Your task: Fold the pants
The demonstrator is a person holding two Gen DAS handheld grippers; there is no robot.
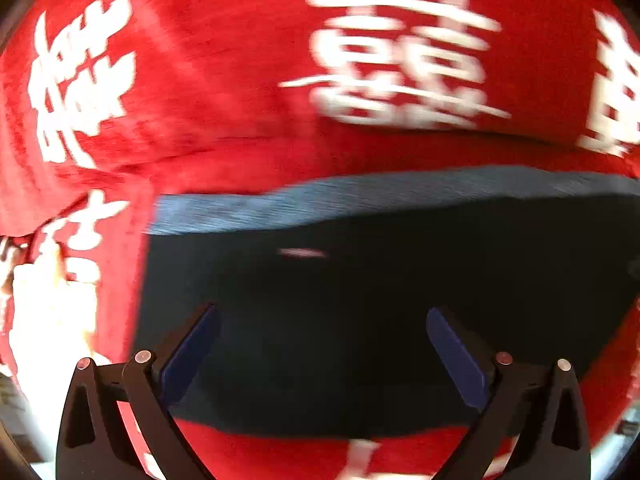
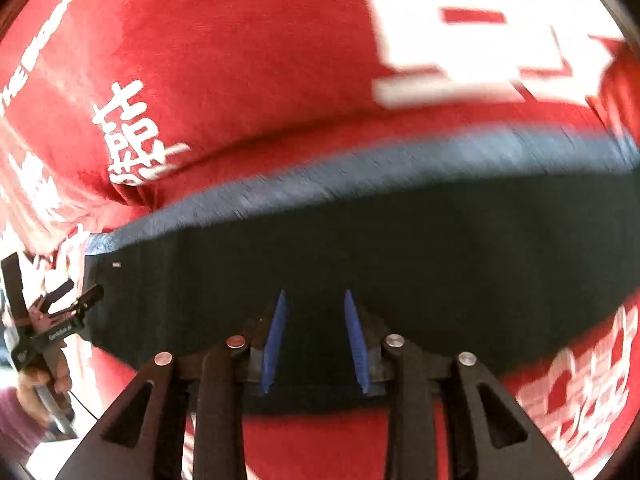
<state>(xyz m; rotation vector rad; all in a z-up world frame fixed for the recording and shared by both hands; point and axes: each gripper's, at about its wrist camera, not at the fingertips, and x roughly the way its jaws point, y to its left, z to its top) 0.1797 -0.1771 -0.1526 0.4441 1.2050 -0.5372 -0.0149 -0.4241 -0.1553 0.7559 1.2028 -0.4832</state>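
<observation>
Below, the folded dark pants [image 1: 360,300] lie on a red cloth [image 1: 220,80]; left gripper [image 1: 323,344] spread wide, right gripper [image 2: 316,332] narrowly parted, both grasping nothing.

A red cloth [image 1: 224,60] printed with white characters covered the supporting surface. Dark folded pants [image 1: 360,300] lay directly on it, their lighter blue edge toward twelve o'clock.

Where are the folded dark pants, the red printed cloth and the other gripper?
folded dark pants [image 2: 400,240]: right wrist view, flat dark middle.
red printed cloth [image 1: 220,60]: left wrist view, plain red patch between white characters.
left gripper [image 2: 78,294]: right wrist view, between its fingertips.
</observation>
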